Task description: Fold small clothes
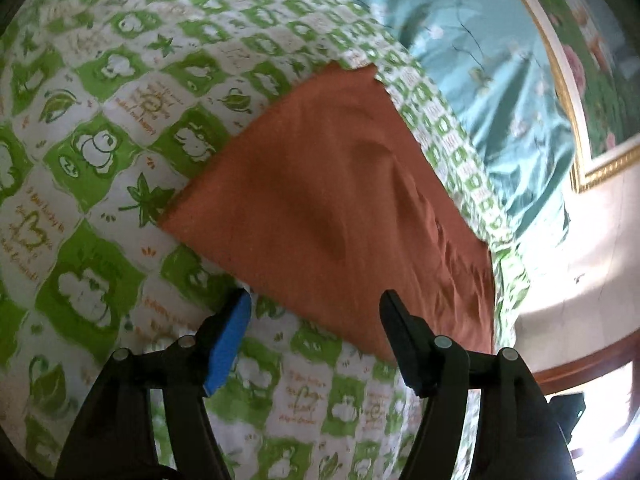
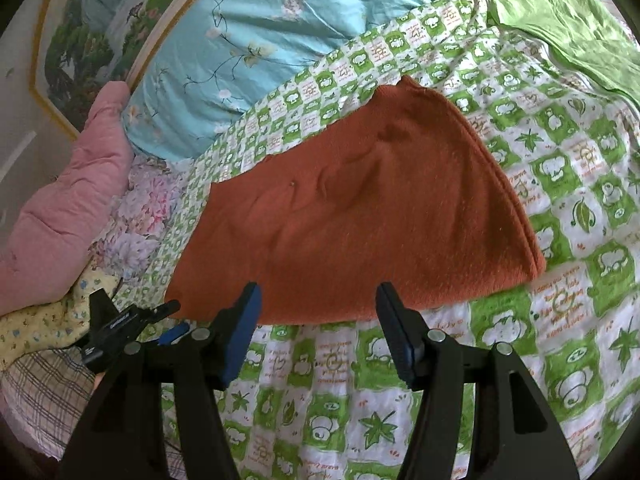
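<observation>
The rust-orange garment (image 2: 352, 224) lies flat on the bed, on a green-and-white patterned quilt (image 2: 560, 208). It is folded into a roughly triangular shape, with a stitched hem along its right edge in the right wrist view. Shallow wrinkles mark its middle.

The left gripper (image 1: 316, 308) hovers over the near edge of the garment. Its fingers are spread and hold nothing.

The right gripper (image 2: 318, 300) is positioned at the near edge of the garment. Its fingers are spread and hold nothing.

A teal floral blanket (image 2: 256, 40) lies beyond the quilt. A pink padded item (image 2: 68, 200) lies at the left, and a plain green cloth (image 2: 568, 28) at the upper right.
</observation>
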A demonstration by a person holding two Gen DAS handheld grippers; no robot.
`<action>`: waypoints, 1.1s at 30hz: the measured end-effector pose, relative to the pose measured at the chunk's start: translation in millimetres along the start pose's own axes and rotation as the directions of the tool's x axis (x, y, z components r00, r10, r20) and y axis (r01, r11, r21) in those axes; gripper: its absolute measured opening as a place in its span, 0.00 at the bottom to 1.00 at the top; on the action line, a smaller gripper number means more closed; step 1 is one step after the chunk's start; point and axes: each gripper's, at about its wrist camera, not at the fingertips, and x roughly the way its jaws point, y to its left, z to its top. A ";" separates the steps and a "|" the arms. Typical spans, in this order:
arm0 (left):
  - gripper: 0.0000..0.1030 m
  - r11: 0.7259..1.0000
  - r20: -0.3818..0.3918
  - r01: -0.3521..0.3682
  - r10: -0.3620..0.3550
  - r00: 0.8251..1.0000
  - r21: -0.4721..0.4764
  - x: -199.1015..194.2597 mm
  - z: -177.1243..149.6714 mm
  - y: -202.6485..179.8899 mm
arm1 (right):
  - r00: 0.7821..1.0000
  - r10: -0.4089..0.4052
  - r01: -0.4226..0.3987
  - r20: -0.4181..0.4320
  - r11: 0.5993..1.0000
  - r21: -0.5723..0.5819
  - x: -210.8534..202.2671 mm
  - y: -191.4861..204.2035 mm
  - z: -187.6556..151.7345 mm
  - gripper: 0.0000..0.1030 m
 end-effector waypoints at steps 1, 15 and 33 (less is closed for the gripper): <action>0.65 1.000 0.007 0.005 -0.005 1.000 -0.009 1.4 2.2 1.3 | 1.000 0.003 -0.003 -0.002 1.000 0.002 0.3 0.6 -0.9 0.59; 0.28 0.993 0.113 -0.083 0.073 0.991 0.087 26.9 33.4 -22.7 | 0.999 0.046 -0.046 -0.014 0.999 -0.014 11.6 6.6 6.3 0.59; 0.09 0.708 0.146 -0.169 0.094 0.985 0.685 62.7 -71.3 -240.6 | 0.988 0.157 -0.156 -0.001 0.984 0.085 5.4 -49.2 84.0 0.59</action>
